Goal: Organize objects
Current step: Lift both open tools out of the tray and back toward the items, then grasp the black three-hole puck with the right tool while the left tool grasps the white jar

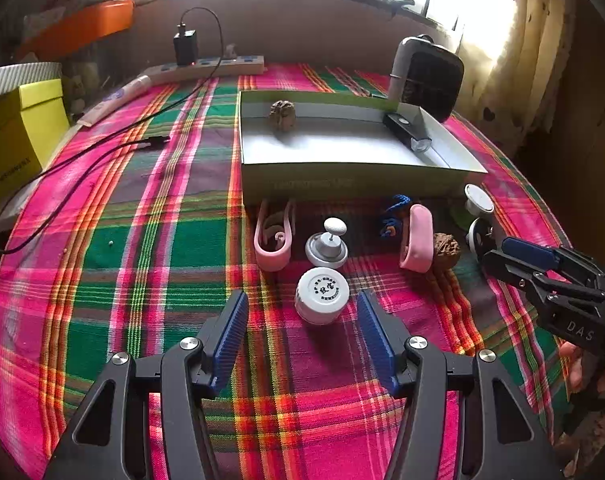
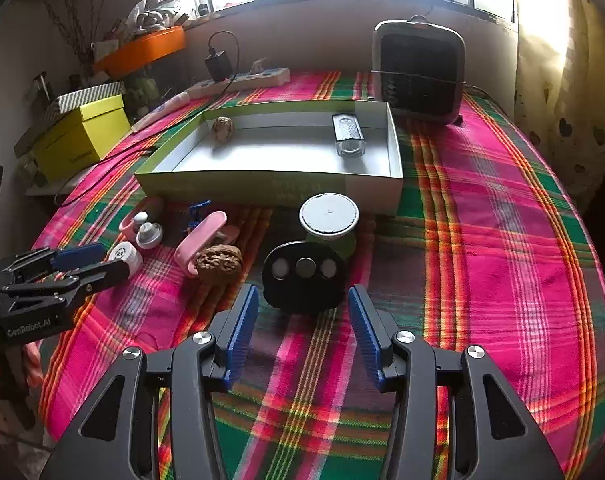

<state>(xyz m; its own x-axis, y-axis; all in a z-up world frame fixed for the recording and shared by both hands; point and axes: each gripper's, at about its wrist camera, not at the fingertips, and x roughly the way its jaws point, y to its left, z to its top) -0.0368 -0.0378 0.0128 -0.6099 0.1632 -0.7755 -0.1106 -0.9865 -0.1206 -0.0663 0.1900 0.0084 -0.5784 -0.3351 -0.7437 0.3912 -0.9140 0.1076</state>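
Note:
A shallow green-sided box (image 1: 342, 186) (image 2: 262, 190) sits mid-table and holds a walnut (image 1: 281, 115) (image 2: 222, 129) and a black clear-ended gadget (image 1: 408, 132) (image 2: 348, 136). In front of it lie a pink clip (image 1: 272, 240), a grey knob (image 1: 327, 246), a white jar (image 1: 321, 294) (image 2: 125, 255), a pink case (image 1: 416, 244) (image 2: 200, 240), a second walnut (image 1: 446, 250) (image 2: 219, 262), a black disc with three round cells (image 2: 304, 276) and a white-lidded green pot (image 2: 329, 216). My left gripper (image 1: 302, 308) is open around the white jar. My right gripper (image 2: 303, 304) is open just before the black disc.
A plaid cloth (image 1: 142, 240) covers the table. A black heater (image 2: 418, 68) stands behind the box at the right. A power strip with charger (image 1: 206, 65) and its cable (image 1: 102, 148) lie at the back left, beside a yellow box (image 1: 18, 136).

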